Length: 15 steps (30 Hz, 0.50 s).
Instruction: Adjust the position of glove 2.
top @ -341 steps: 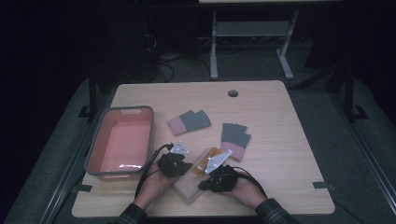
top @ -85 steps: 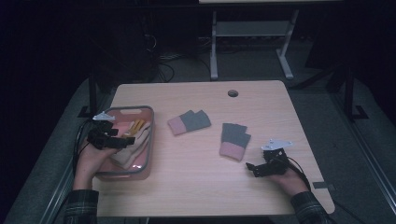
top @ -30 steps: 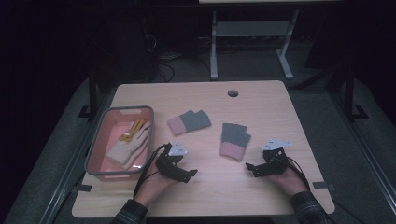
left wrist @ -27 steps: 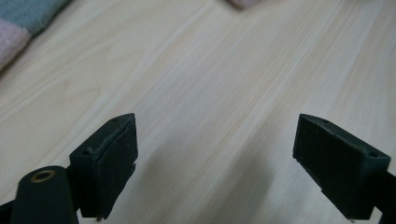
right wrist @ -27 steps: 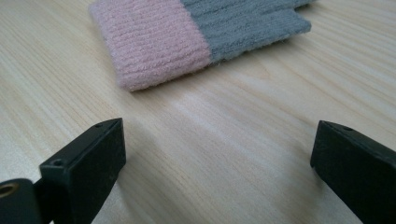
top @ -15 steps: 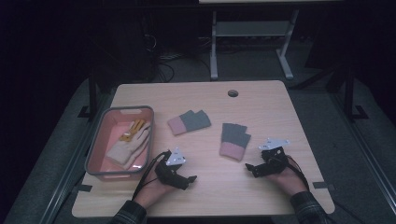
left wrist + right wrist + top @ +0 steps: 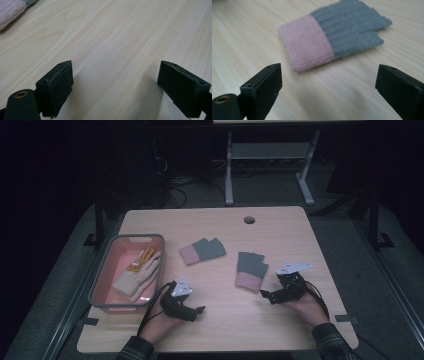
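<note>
Pale wood-grain laminate covers the tabletop [image 7: 280, 230], which takes up the middle of the high view, with a round cable hole [image 7: 249, 220] near its far edge. Around it the room is dark: grey floor, and the legs of a metal frame [image 7: 265, 165] at the top centre of the frame. No brand, label or writing can be read anywhere.

At the left of the tabletop sits a pink tray with a grey rim [image 7: 102, 277]; a cream glove with yellow fingertips [image 7: 137, 272] lies inside it. Just right of the tray, toward the centre, lies a grey glove with a pink cuff [image 7: 202, 251]. A second grey and pink glove [image 7: 250, 270] lies right of centre, its cuff toward the near edge; the right gripper view shows it [image 7: 332, 37] flat on the wood, just ahead of the jaws and apart from them.

The left hand-held gripper [image 7: 196, 311] rests low at the lower centre-left of the high view, beside the tray's near corner, jaws wide apart with bare wood between them in the left gripper view [image 7: 115, 87]; a pink cuff edge shows in that view's upper left corner. The right hand-held gripper [image 7: 266, 296] sits at the lower right, just short of the second glove's cuff, its jaws [image 7: 327, 92] likewise spread wide and holding nothing.
</note>
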### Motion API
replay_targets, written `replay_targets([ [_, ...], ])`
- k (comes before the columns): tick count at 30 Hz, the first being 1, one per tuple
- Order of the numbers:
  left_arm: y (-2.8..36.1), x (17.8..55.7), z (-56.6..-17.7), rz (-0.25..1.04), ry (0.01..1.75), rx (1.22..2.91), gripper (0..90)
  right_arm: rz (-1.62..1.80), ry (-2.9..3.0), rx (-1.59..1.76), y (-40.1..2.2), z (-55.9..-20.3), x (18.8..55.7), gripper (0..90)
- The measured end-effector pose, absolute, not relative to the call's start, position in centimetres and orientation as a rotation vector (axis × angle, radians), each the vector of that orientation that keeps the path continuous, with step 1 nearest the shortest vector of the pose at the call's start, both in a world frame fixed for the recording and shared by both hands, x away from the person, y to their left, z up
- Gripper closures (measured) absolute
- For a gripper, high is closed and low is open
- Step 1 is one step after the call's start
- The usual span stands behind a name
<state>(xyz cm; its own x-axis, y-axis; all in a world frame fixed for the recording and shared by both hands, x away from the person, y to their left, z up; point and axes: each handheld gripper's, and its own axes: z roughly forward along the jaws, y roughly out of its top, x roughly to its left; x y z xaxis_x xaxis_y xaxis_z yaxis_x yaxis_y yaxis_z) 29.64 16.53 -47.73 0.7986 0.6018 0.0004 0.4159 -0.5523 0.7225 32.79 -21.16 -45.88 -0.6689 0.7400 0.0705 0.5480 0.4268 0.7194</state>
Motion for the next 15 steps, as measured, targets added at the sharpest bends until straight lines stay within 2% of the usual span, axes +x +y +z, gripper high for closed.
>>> replay_targets([
  [4,16.6,29.6,-47.7,0.319,0.745,2.239,12.4,1.128,2.421,1.109,-20.8,-45.3,33.2,23.6],
  [5,16.6,29.6,-47.7,0.318,0.745,2.239,12.3,1.140,2.422,1.110,-20.7,-45.2,33.4,31.3],
  [7,16.6,29.6,-47.7,0.317,0.741,2.244,12.4,1.168,2.427,1.086,-20.6,-44.9,33.9,53.5],
  [10,16.6,29.6,-47.7,0.313,0.727,2.252,12.4,1.161,2.424,1.069,-20.2,-45.0,34.7,76.3],
  [13,16.5,29.6,-47.7,0.305,0.720,2.250,12.4,1.150,2.451,1.070,-19.5,-45.3,35.5,87.3],
  [15,16.5,29.6,-47.7,0.306,0.713,2.254,12.4,1.152,2.467,1.047,-19.1,-45.7,36.1,89.8],
])
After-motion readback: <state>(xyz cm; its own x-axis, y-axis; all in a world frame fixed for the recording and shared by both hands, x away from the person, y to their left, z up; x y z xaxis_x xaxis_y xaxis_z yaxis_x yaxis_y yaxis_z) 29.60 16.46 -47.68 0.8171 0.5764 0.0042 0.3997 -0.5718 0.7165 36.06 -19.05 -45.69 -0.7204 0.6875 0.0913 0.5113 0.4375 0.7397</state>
